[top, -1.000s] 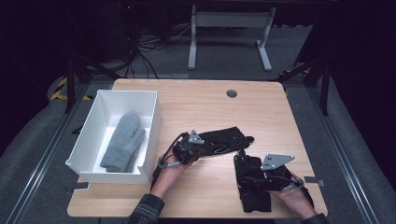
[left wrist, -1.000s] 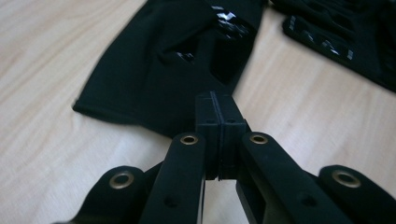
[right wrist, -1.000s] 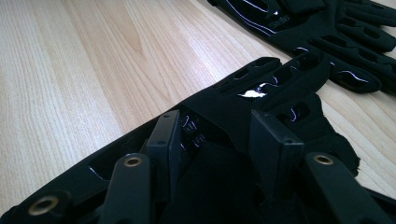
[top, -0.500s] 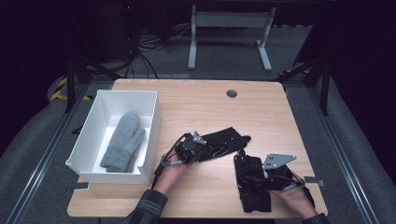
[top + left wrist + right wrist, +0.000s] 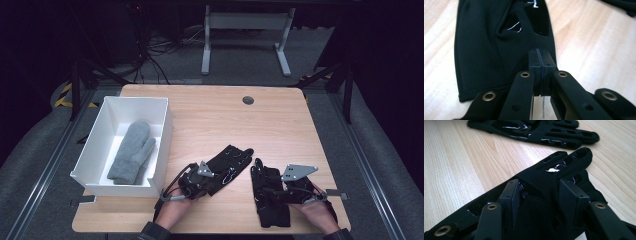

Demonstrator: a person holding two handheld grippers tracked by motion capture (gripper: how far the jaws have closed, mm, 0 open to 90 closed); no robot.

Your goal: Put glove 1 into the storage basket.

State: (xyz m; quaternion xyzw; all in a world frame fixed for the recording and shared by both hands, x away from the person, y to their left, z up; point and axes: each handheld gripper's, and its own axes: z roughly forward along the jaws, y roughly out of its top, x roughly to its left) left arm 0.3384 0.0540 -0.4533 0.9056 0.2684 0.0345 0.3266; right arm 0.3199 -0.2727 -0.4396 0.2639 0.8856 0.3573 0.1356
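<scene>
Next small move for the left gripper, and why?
Probably lift a little to test the hold: the left gripper is shut at the edge of the left black glove, which lies flat on the table. The white bin alongside already holds a grey mitten.

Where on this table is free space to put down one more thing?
The far half of the table is bare, from the white box across to the right edge. The near part is crowded: two black gloves and both claws.
</scene>
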